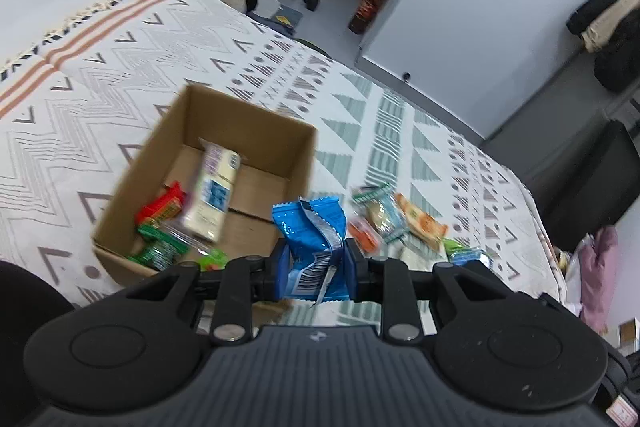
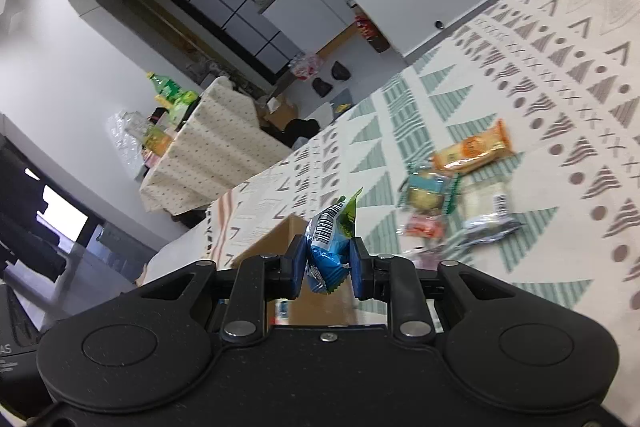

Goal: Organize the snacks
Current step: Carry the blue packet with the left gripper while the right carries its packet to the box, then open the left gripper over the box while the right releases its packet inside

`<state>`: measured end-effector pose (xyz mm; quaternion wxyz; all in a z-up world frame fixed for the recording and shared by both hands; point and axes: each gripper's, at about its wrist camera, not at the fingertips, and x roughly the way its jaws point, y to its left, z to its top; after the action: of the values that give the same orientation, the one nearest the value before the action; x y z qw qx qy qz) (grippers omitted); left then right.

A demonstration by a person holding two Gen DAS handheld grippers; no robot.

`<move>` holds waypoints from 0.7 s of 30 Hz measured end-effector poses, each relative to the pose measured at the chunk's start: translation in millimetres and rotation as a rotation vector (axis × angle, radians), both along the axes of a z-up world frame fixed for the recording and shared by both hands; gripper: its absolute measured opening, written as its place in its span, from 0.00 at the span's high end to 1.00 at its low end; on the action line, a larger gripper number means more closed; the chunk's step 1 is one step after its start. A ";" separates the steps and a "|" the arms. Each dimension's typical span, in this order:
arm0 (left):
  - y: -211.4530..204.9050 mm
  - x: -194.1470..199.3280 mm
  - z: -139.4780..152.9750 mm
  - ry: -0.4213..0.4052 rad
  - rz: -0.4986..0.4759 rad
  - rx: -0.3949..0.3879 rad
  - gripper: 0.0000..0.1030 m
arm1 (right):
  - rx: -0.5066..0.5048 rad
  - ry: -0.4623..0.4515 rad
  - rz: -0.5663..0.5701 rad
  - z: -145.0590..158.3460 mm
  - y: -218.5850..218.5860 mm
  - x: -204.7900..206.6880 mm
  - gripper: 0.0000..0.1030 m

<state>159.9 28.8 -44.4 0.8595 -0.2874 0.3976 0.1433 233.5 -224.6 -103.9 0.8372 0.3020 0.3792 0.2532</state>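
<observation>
Both tools are loaded: the left gripper (image 1: 313, 269) pinches a blue snack packet (image 1: 310, 227) just beside the right rim of the cardboard box (image 1: 224, 123), and the right gripper (image 2: 325, 263) pinches a blue-green packet (image 2: 332, 227) near what is probably the same box. Carry each fully over the opening before releasing. Loose snacks (image 1: 400, 215) wait toward the bedspread's (image 1: 120, 75) right edge.

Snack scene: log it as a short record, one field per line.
surface: patterned bedspread
container: open cardboard box, several snacks inside
left gripper: shut on blue packet, near the box
right gripper: shut on blue-green packet
loose snacks: small pile on the bedspread, outside the box
orange packet: lying flat in that pile
</observation>
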 end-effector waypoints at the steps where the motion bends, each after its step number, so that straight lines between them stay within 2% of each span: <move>1: 5.4 -0.8 0.5 -0.001 0.011 -0.001 0.74 | 0.003 -0.001 0.007 1.3 4.5 0.1 0.78; 13: 68.0 -3.9 -5.7 0.016 0.115 -0.029 0.74 | -0.015 0.001 0.102 9.4 64.1 2.5 0.78; 21: 85.2 -1.4 -18.8 0.048 0.105 -0.062 0.73 | -0.032 0.018 0.144 8.2 95.2 5.6 0.78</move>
<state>158.5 114.0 -63.2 0.8318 -0.3309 0.4064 0.1828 239.1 -129.4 -95.7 0.8181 0.2628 0.4112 0.3041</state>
